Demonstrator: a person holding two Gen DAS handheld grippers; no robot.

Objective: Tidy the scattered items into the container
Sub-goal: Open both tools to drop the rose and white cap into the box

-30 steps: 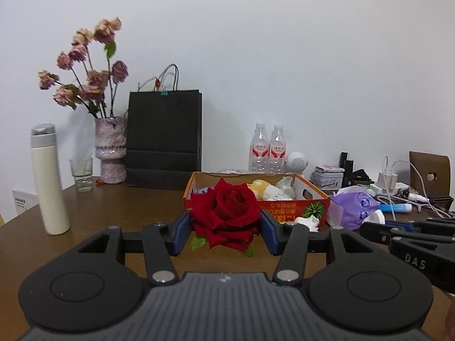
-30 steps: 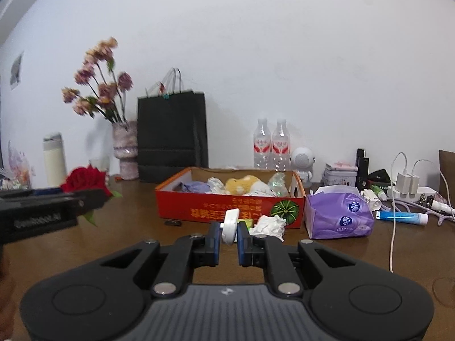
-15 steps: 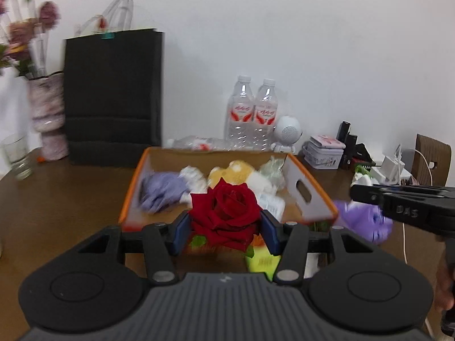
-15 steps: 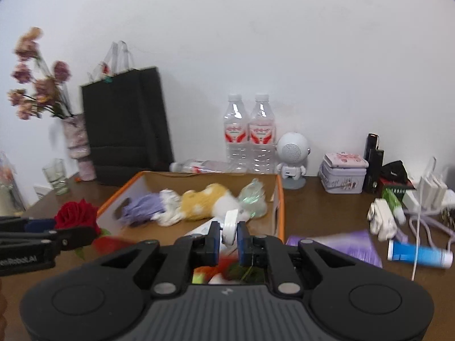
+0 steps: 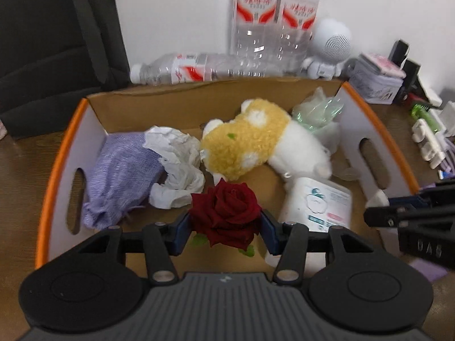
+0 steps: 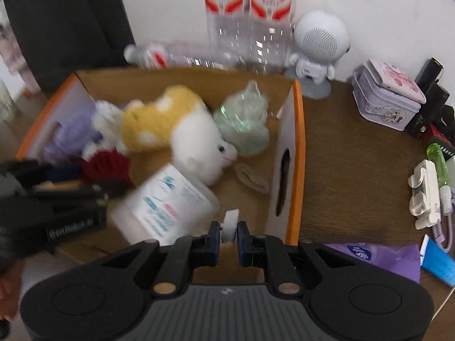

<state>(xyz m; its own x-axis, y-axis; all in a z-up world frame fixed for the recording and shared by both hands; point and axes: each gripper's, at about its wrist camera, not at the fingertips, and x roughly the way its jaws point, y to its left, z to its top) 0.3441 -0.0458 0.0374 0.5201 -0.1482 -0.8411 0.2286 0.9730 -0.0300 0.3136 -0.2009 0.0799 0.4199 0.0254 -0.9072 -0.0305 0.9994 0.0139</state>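
Observation:
An orange-rimmed cardboard box (image 5: 54, 170) (image 6: 297, 142) sits on the brown table. It holds a yellow-white plush toy (image 5: 256, 139), a purple cloth (image 5: 119, 170), crumpled paper (image 5: 179, 167), a green plastic bag (image 5: 315, 113) and a white wipes pack (image 5: 321, 201). My left gripper (image 5: 226, 227) is shut on a red rose (image 5: 227, 210) above the box's near middle. My right gripper (image 6: 227, 234) is shut on a small white disc-like object (image 6: 230, 223) above the box's near right corner. The right gripper also shows in the left wrist view (image 5: 406, 218).
Two upright water bottles (image 5: 273, 20) and a lying one (image 5: 184, 66) stand behind the box, next to a black paper bag (image 5: 57, 42). A white robot-shaped speaker (image 6: 315, 45), a tin (image 6: 386, 96), white clips (image 6: 426, 196) and a purple tissue pack (image 6: 378, 258) lie right of the box.
Both grippers have moved forward and tilted down from in front of the box to above its inside, each carrying its item.

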